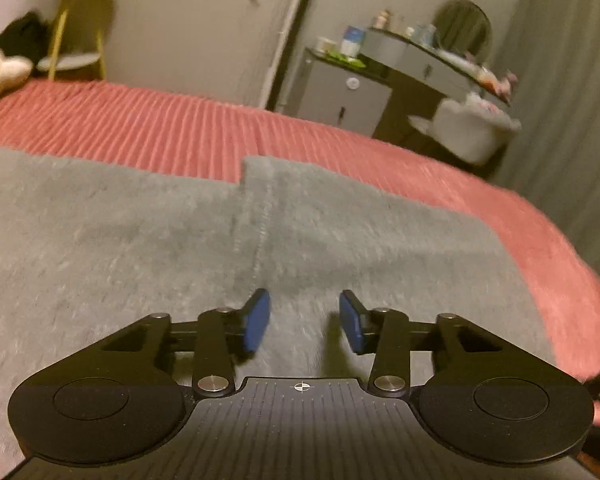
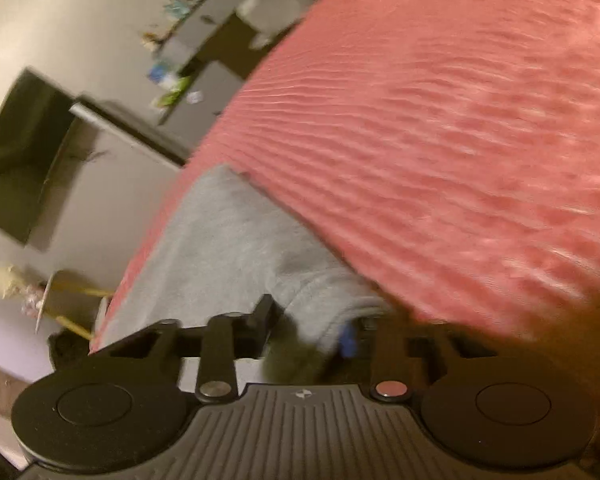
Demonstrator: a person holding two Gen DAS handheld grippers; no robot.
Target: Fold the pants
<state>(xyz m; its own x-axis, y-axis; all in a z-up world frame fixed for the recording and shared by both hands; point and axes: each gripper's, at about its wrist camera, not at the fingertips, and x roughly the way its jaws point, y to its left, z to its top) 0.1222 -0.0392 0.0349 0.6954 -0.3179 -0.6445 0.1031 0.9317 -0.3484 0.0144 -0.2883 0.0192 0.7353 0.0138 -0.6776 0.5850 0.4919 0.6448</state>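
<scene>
the grey pants [image 1: 140, 232] lie flat on the red ribbed bedspread [image 1: 140, 120], filling the lower half of the left wrist frame, with a stepped far edge and a seam running down the middle. the left gripper [image 1: 304, 322] hovers over them, its blue pads [image 1: 256, 320] moderately apart with nothing between. the right wrist view is tilted and blurred: there the pants [image 2: 228, 248] run from centre to lower left, and a fold of the fabric sits between the right gripper [image 2: 308, 328] fingers; i cannot tell whether they pinch it. only the left view shows the cabinet [image 1: 340, 96] upright.
</scene>
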